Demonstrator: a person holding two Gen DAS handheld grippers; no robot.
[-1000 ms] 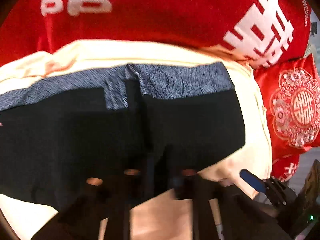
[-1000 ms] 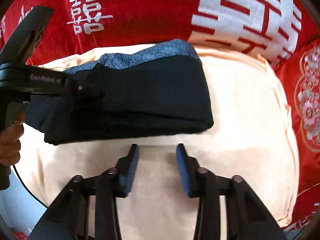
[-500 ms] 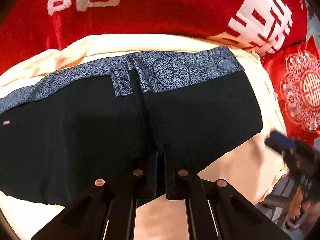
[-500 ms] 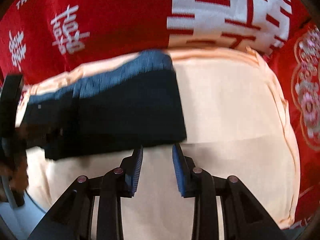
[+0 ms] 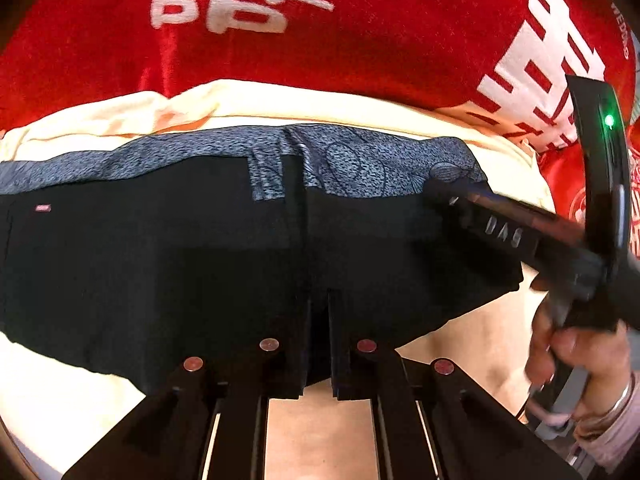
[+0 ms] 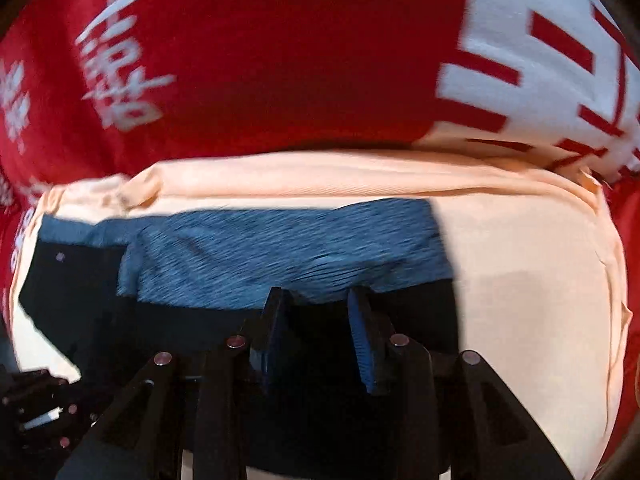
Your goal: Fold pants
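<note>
Probably a home bedroom: a red wedding bedspread (image 5: 380,40), a matching cushion (image 5: 634,184), a peach quilt (image 6: 520,280).

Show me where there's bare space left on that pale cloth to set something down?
Right of the folded pants, the cream cloth lies bare up to the red blanket. A thin strip runs behind the waistband. It is crowded over the pants, where both grippers work.

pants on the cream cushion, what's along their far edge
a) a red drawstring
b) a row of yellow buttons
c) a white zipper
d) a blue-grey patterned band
d: the black pants on the cream cushion carry a blue-grey patterned band along their far edge in both wrist views.
</note>
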